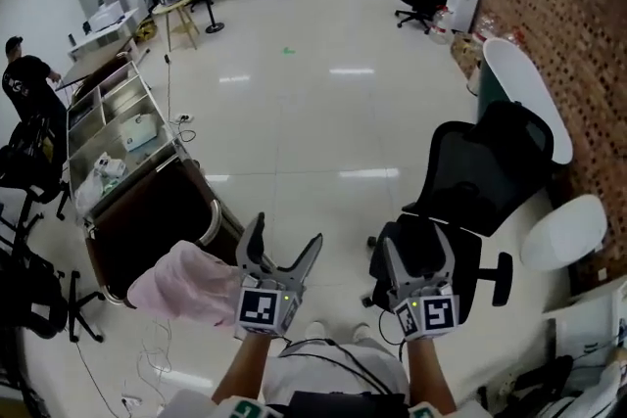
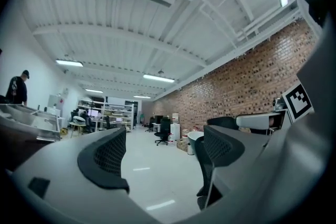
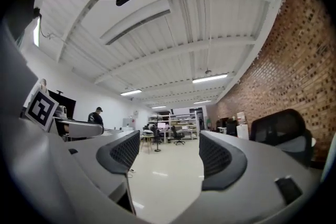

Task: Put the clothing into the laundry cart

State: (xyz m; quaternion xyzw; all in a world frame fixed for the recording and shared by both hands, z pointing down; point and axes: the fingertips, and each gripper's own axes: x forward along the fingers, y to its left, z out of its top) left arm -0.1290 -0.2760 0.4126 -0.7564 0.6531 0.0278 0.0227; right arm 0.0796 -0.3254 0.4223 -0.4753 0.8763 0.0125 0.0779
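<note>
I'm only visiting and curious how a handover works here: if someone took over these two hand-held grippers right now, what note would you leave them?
Left gripper: jaws apart, nothing between them, held just right of the pink garment.
Right gripper: jaws apart, empty, in front of the black office chair.
Pink garment: bunched at the near end of the dark laundry cart, free of both grippers. Whether it sits fully inside cannot be told.
Done: the garment is at the cart and released.
Left: check that it is properly inside, and probably nudge it in if it hangs over the edge.
</note>
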